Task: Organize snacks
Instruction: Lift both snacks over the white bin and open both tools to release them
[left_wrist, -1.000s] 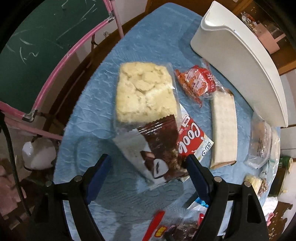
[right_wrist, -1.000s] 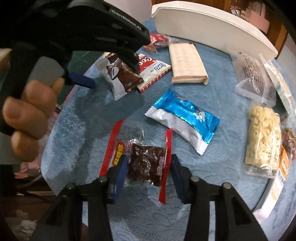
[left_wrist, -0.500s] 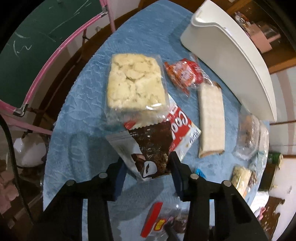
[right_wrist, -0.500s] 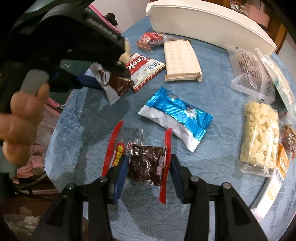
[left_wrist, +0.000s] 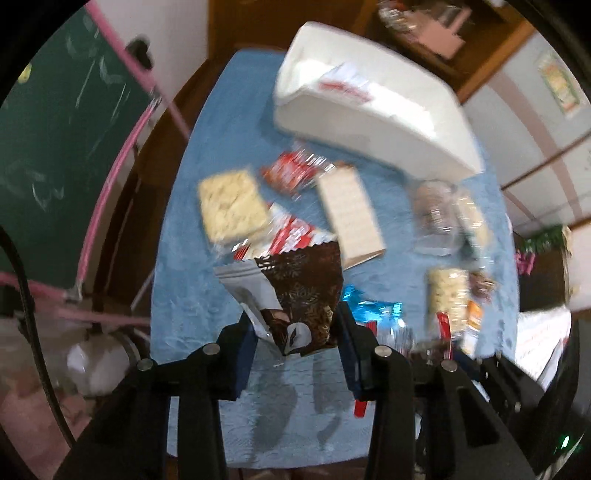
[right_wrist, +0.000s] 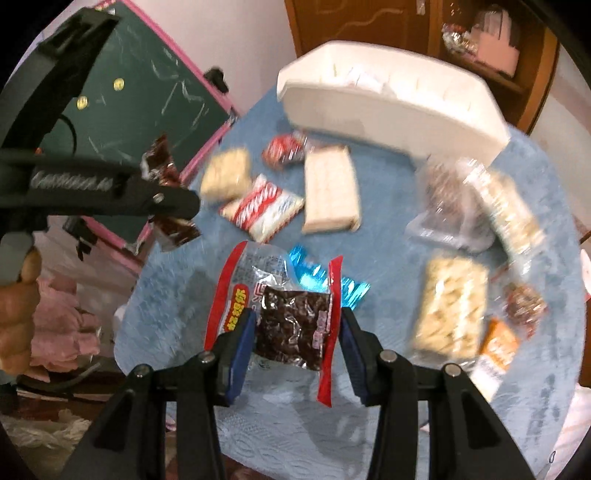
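Observation:
My left gripper (left_wrist: 297, 332) is shut on a brown and white chocolate snack packet (left_wrist: 295, 291) and holds it up above the blue table (left_wrist: 184, 266). It also shows in the right wrist view (right_wrist: 166, 192) at the left. My right gripper (right_wrist: 297, 339) is shut on a clear packet with red edges and dark brown pieces (right_wrist: 291, 325), lifted above the table. A long white bin (left_wrist: 373, 110) stands at the far side; it also shows in the right wrist view (right_wrist: 391, 107).
On the table lie a pale cracker pack (left_wrist: 231, 205), a red and white Coole packet (right_wrist: 264, 210), a small red packet (left_wrist: 291, 171), a wafer block (right_wrist: 330, 188), a blue foil packet (right_wrist: 325, 280), a puffed-snack pack (right_wrist: 450, 306) and clear bags (right_wrist: 454, 206). A green chalkboard (left_wrist: 55, 147) stands left.
Both grippers have risen from the table with their packets. The left closed on the chocolate packet and lifted it; the right lifted the red-edged packet. The view now takes in more of the table.

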